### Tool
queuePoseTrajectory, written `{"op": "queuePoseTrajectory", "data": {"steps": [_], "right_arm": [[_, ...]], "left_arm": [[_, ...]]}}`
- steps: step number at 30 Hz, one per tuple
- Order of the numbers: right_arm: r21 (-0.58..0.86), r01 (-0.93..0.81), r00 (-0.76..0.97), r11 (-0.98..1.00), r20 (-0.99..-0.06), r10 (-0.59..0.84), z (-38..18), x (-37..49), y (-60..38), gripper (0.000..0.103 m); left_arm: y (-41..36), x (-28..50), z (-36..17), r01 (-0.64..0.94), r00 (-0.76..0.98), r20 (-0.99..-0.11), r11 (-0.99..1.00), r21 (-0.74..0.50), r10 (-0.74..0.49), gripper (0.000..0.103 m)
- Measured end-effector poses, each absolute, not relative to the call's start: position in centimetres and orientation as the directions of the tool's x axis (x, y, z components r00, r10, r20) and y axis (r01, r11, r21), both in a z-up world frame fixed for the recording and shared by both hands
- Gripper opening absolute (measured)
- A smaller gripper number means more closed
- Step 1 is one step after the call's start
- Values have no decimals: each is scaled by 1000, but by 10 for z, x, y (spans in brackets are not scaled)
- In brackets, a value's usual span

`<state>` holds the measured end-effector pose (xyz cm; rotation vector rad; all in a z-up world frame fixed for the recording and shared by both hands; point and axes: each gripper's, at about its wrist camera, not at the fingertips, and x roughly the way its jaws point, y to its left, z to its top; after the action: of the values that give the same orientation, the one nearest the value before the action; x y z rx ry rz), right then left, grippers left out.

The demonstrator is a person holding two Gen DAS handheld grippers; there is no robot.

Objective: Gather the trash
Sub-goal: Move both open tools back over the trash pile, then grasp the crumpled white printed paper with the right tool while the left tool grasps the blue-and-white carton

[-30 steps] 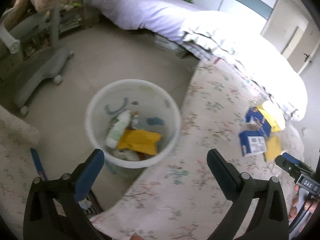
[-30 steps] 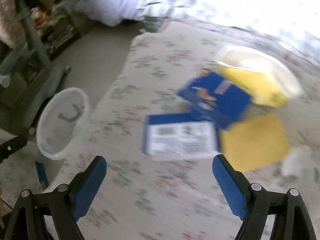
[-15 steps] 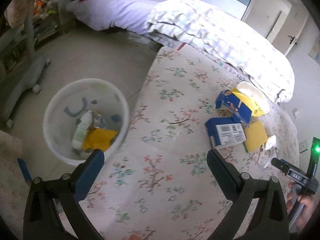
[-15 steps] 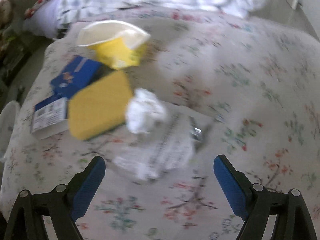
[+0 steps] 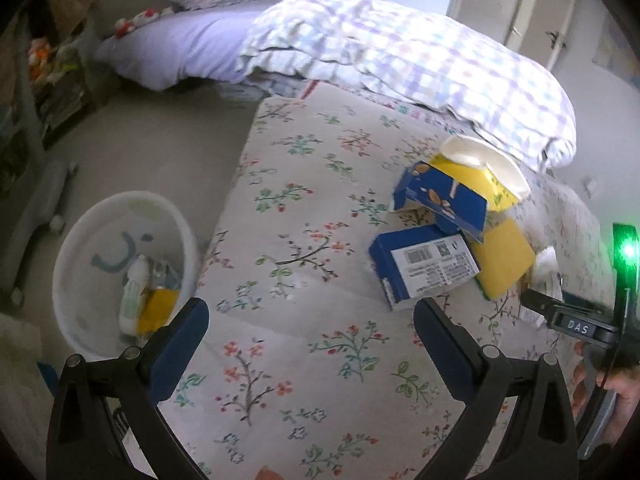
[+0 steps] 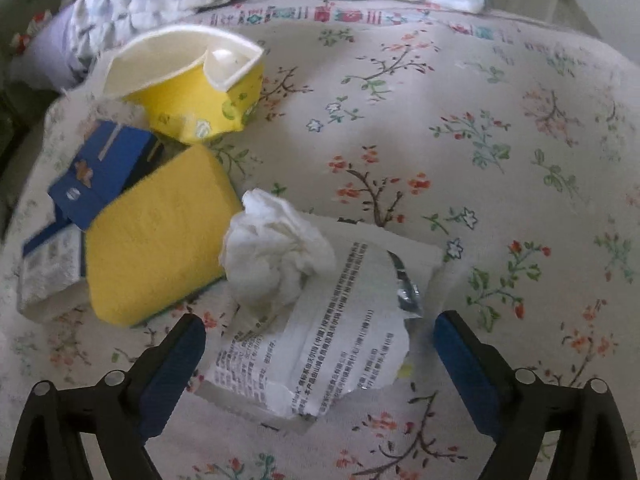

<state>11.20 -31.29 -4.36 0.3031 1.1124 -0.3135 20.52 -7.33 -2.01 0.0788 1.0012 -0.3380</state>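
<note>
Right gripper (image 6: 319, 344): jaws spread wide, nothing between the pads, hovering low over the torn printed wrapper at lower centre of its view. Left gripper (image 5: 311, 330): jaws likewise wide apart and empty, above bare floral cover at lower centre of its own view.

Floral bed cover (image 5: 320, 184): fills most of both views; all loose trash lies on it.

Checked quilt (image 5: 400, 56): bunched along the upper right of the left view.

White bin (image 5: 80, 240): on the floor at lower left of the left view, beside the bed edge; holds a pale bottle and something yellow.

Torn printed wrapper (image 6: 320, 340): flat, long axis running lower left to upper right, silver lining showing at its right edge.

Yellow sponge (image 6: 160, 232): flat, left of centre in the right view, long axis lower left to upper right, touching the tissue.

Yellow paper cup (image 6: 200, 96): crushed, on its side, mouth facing the upper left.

Blue box with label (image 5: 424, 264): flat, label up, long axis left to right.

Blue carton (image 5: 444, 200): open end toward the left, leaning over the labelled box.

Crumpled white tissue (image 6: 276, 252): resting on the wrapper's upper left corner.
</note>
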Motion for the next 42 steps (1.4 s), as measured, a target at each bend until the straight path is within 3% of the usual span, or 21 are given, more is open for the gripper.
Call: {"op": "queuePoseTrajectory", "data": {"steps": [3,6,11,17,19,24,25,26,28,29,39,42], "right_arm": [[8,325,387,946,-914,-125,-47,111,-306,95],[6,304,395,953,-911,-120,-45,99,-311,86],[6,301,400,954,-908,-121,-39,78,-333,55],[64,319,397,945,-915,-72,-31,52,-353,32],[97,329,397,939,-917,-44,-29,45,-359,30],[140,325,405,935,-914,-4,-29,44,-367,32],[147,325,405,934,-914,3,-29,44,-368,41],[160,326,409,932,-912,13,-30,43,-370,57],[177,329,426,928,-904,22,-29,42,-373,74],[177,328,433,928,-901,19,-28,42,-374,77],[85,303,423,949,-905,-54,-32,62,-375,81],[90,298,419,950,-907,-46,-34,72,-374,81]], "left_arm": [[-85,205,-25,356,486,-837,932,-72,-250,103],[-98,206,-29,412,471,-838,909,-67,-275,103],[-123,208,-36,502,462,-837,865,-26,-293,103],[-153,219,-49,558,430,-855,830,0,-289,103],[-159,222,-54,565,416,-861,825,-6,-291,103],[-173,228,-62,599,433,-859,799,48,-273,103],[-175,229,-62,609,436,-857,791,55,-276,103],[-176,230,-62,619,437,-855,783,60,-280,103],[-178,230,-62,636,433,-854,769,61,-290,103],[-178,229,-63,649,424,-855,758,58,-298,103],[-180,206,-57,722,228,-878,678,-138,-421,88],[-182,201,-56,722,242,-877,680,-122,-414,88]]}}
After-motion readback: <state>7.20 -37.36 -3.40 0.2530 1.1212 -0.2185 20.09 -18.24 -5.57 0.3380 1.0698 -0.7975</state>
